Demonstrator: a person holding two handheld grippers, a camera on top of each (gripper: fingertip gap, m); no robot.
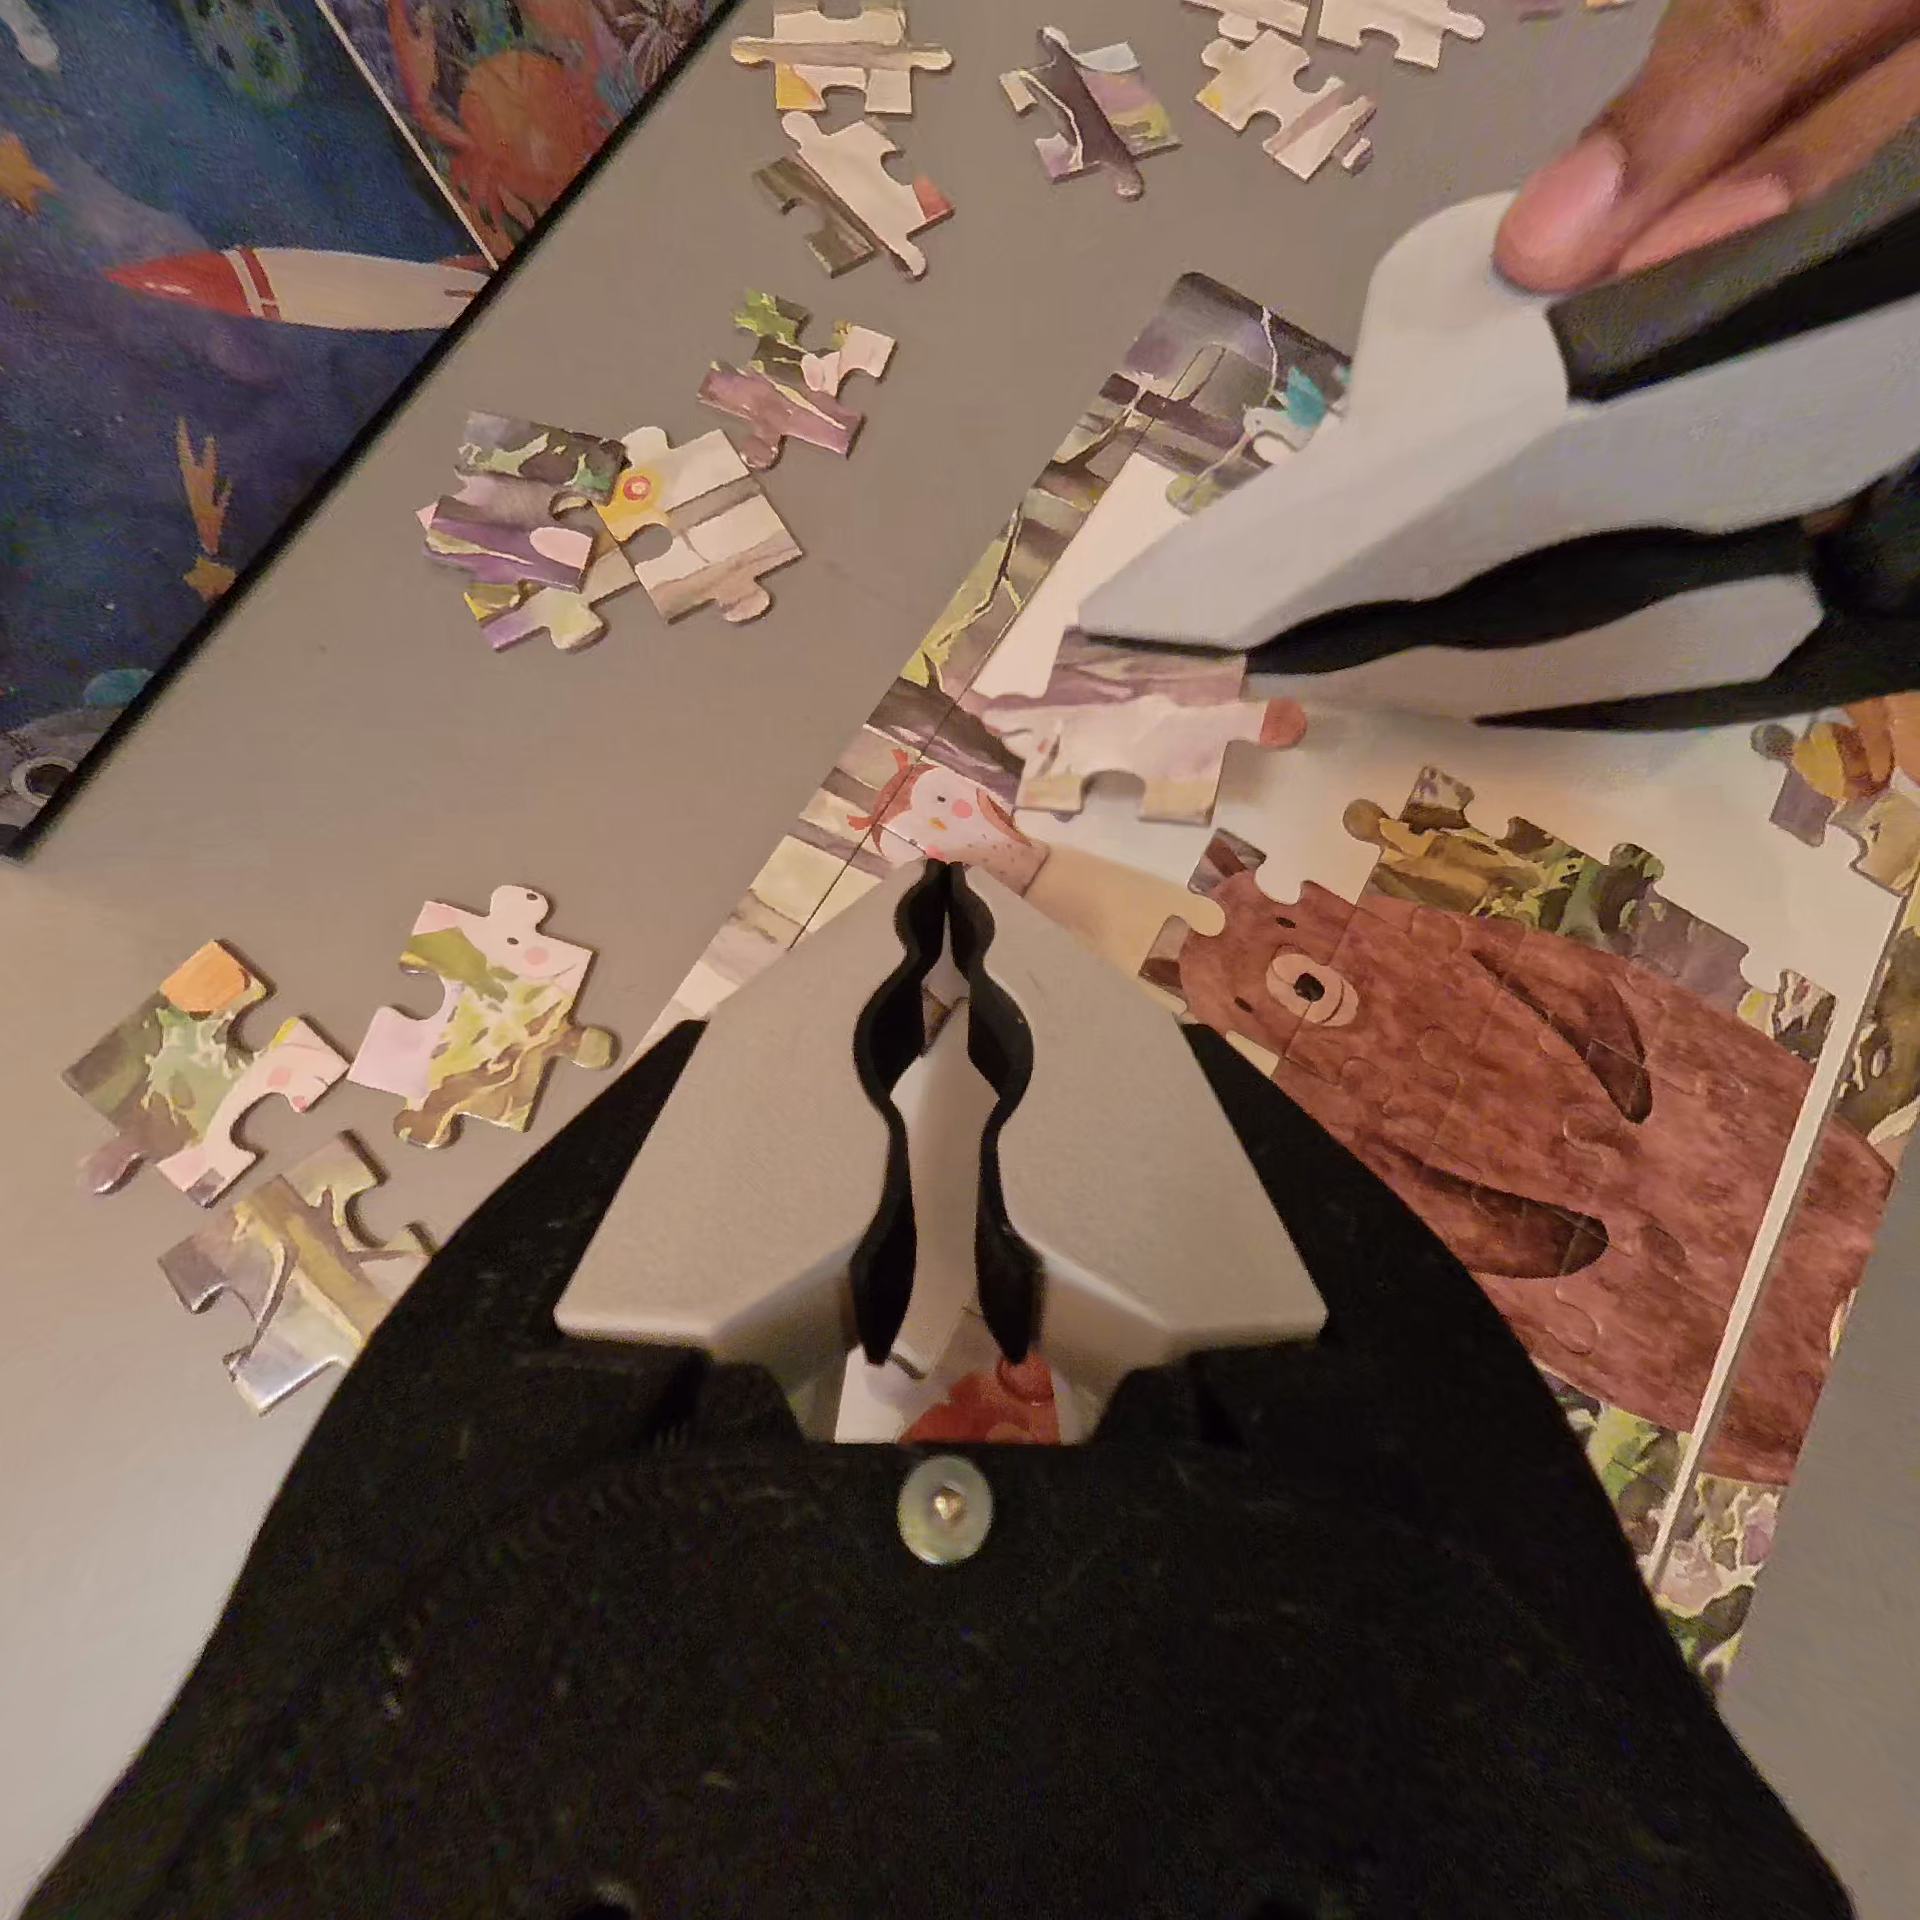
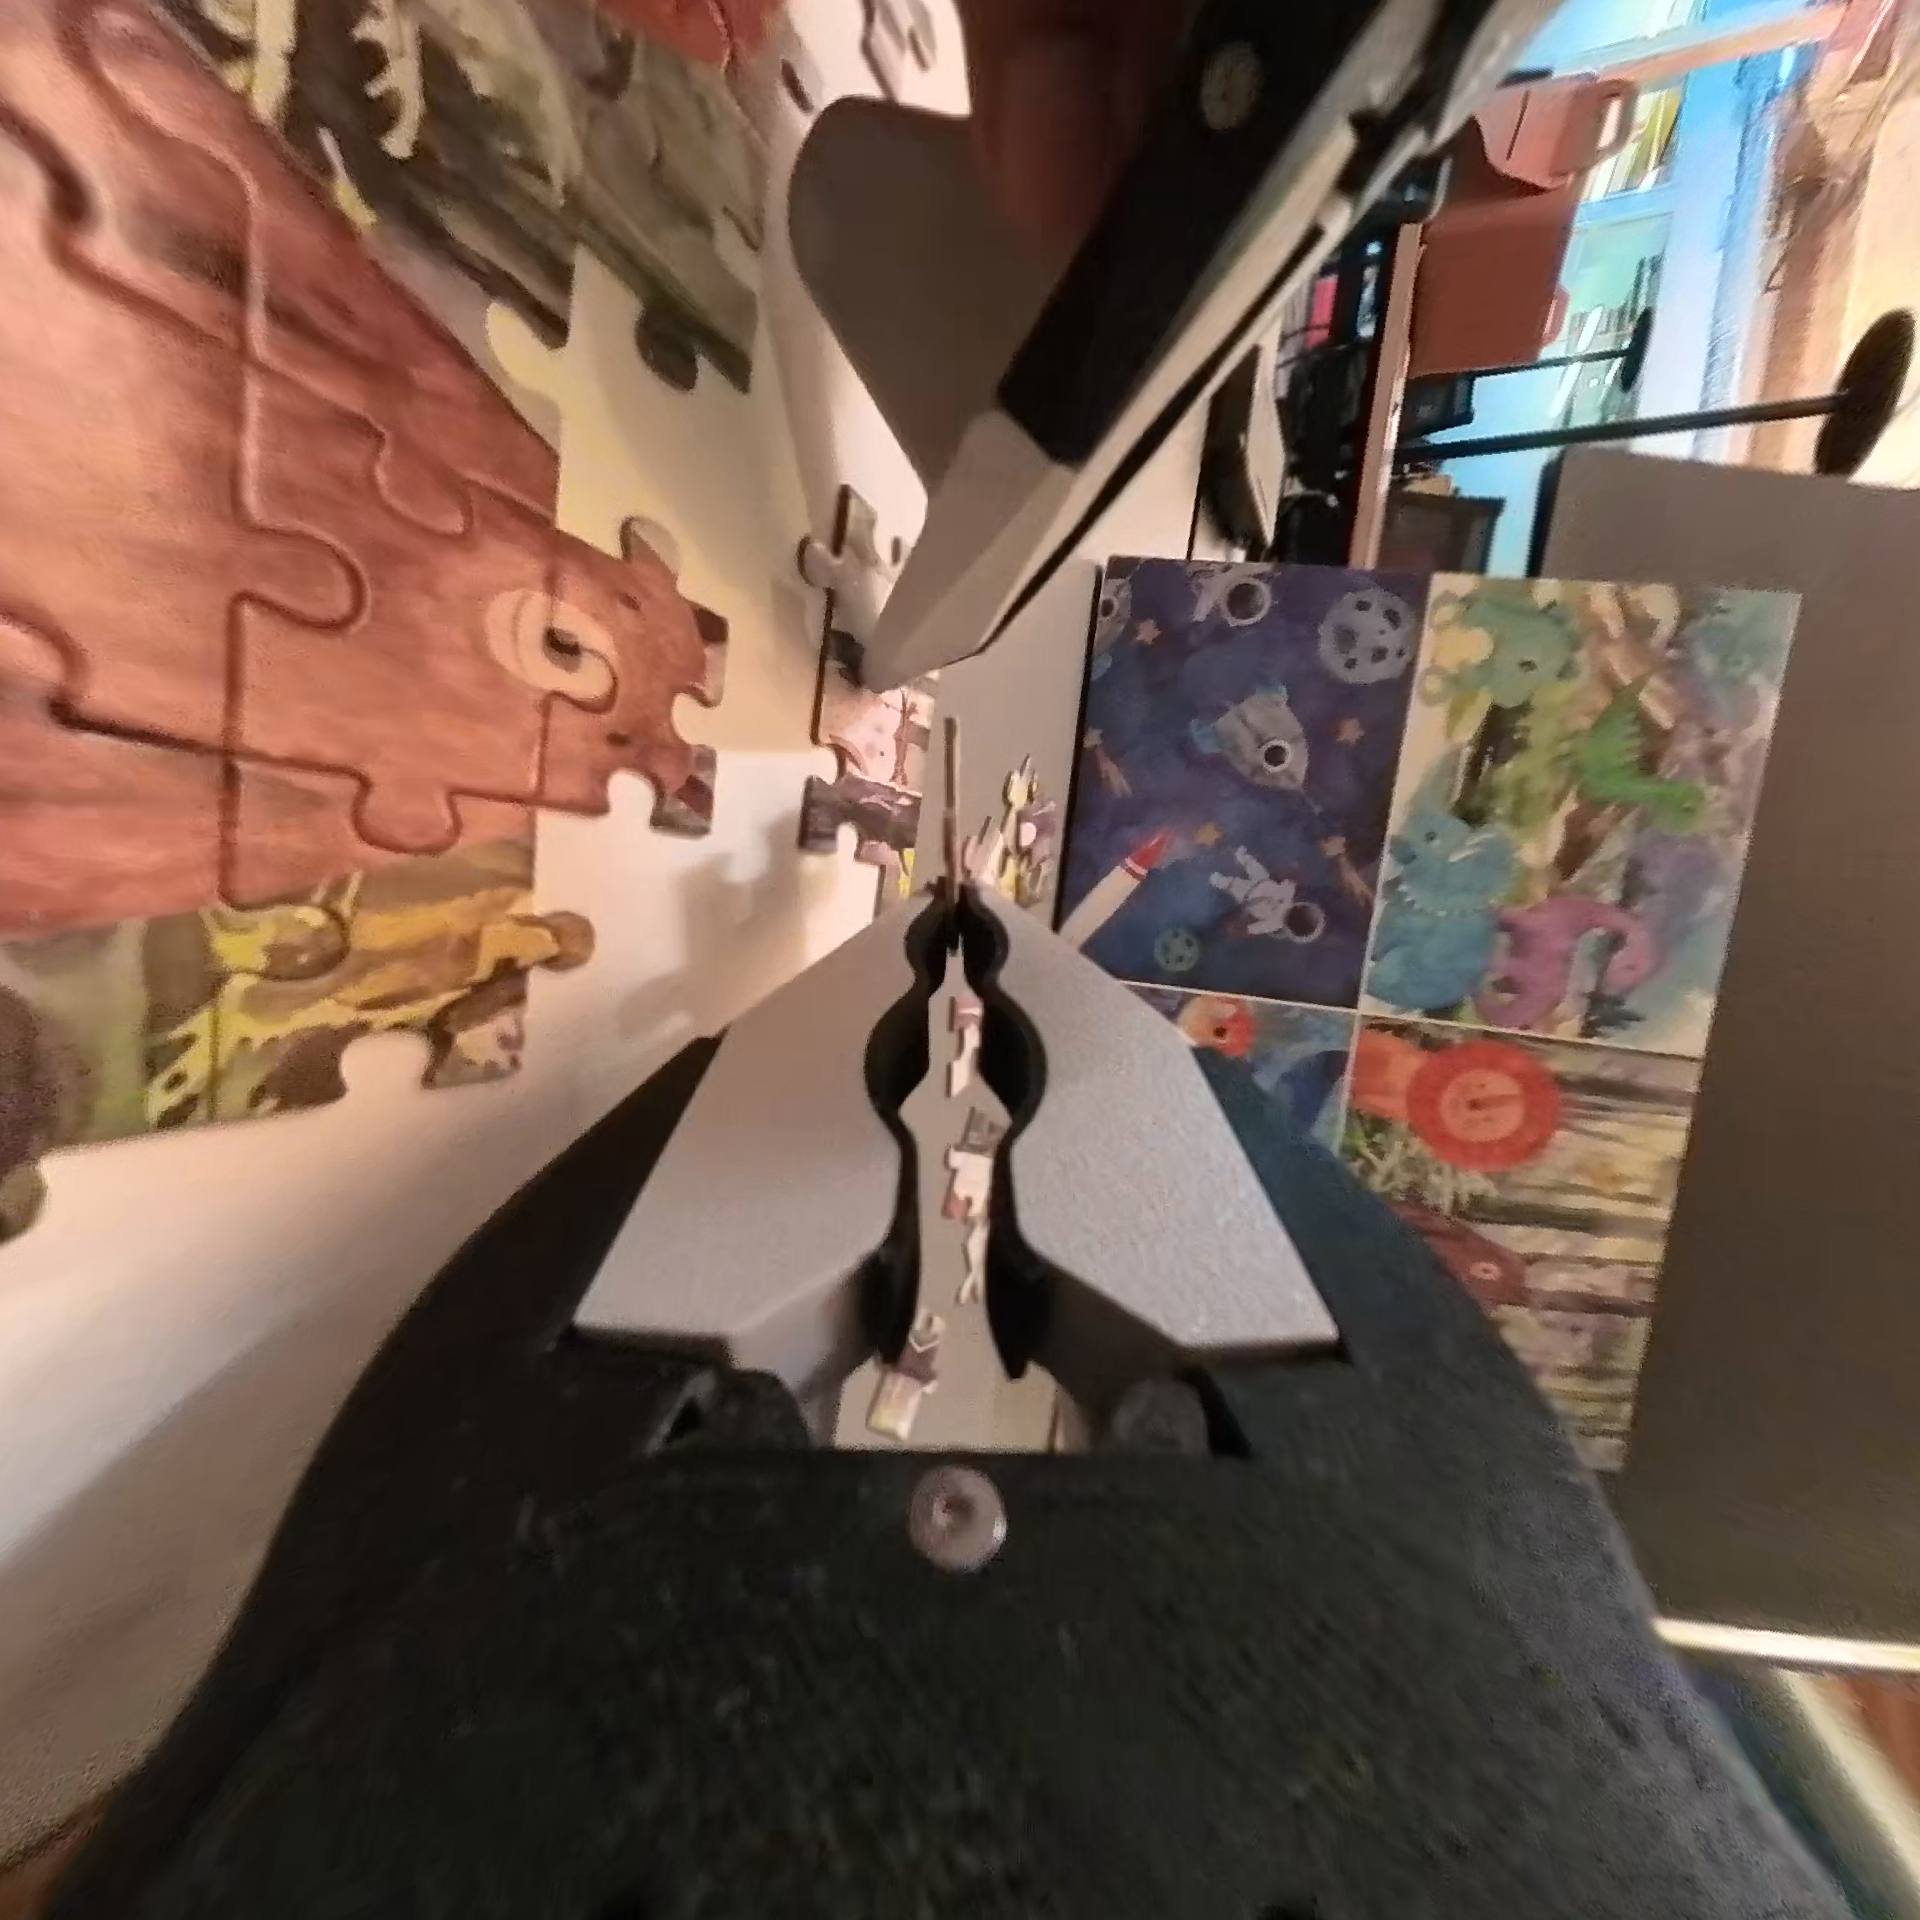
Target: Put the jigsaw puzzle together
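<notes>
The partly built puzzle lies on a white tray (image 1: pixel 1340 764), with a joined brown bear section (image 1: pixel 1507 1091) and a border strip along the left edge (image 1: pixel 914 727). My left gripper (image 1: pixel 945 875) is shut and holds nothing; its tips rest at the tray's border by a small white figure. My right gripper (image 1: pixel 1205 649) comes in from the upper right, shut on a pale purple puzzle piece (image 1: pixel 1132 727) held low over the tray beside the border. In the right wrist view the gripper (image 2: pixel 951 914) pinches that piece (image 2: pixel 950 810), seen edge-on. The bear section (image 2: pixel 364 644) is on the left.
Several loose pieces lie on the grey table (image 1: pixel 364 748) left of the tray (image 1: pixel 613 530), (image 1: pixel 343 1049) and at the top (image 1: pixel 862 187). A picture-covered puzzle box sits at the top left (image 1: pixel 208 312), (image 2: pixel 1403 831). A person's fingers (image 1: pixel 1621 197) grip the right tool. The left gripper (image 2: pixel 894 655) shows in the right wrist view. The grippers' ends are close to 5 cm from one another.
</notes>
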